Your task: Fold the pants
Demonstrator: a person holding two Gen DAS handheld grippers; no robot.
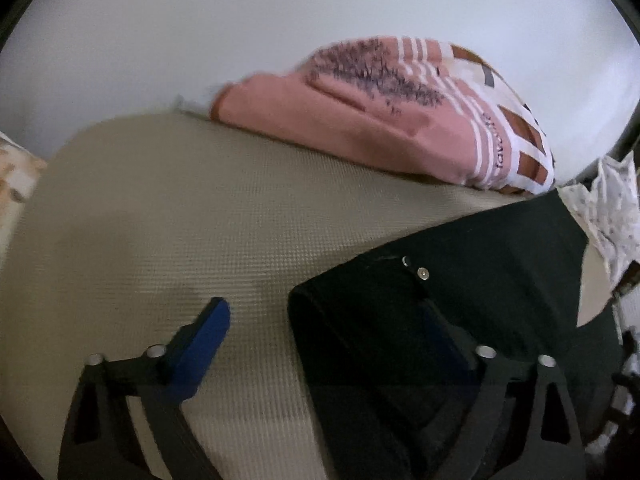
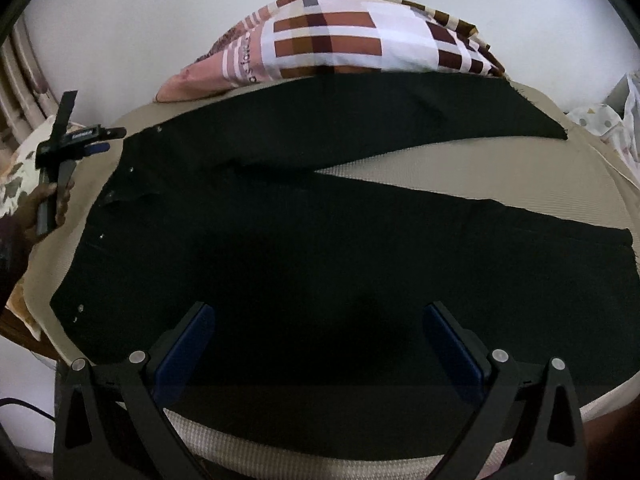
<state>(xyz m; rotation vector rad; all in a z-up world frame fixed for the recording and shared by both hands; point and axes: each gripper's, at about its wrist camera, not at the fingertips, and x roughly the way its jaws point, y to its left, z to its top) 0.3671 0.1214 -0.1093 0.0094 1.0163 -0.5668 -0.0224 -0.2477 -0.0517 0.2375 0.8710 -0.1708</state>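
Black pants [image 2: 320, 240] lie flat on a beige mat [image 2: 460, 160], waistband to the left, the two legs spread apart to the right. My right gripper [image 2: 320, 316] is open, hovering over the near leg, holding nothing. My left gripper [image 1: 324, 312] is open beside the waistband; its left finger [image 1: 204, 340] is over bare mat [image 1: 180, 220], its right finger over the black cloth [image 1: 460, 280] with metal rivets. The left gripper also shows in the right wrist view [image 2: 86, 138], held by a hand at the waistband's far corner.
A pink and checked folded cloth [image 2: 340, 40] lies at the mat's far edge, also in the left wrist view [image 1: 380, 120]. A white wall is behind. Patterned fabric [image 1: 612, 208] lies to the right.
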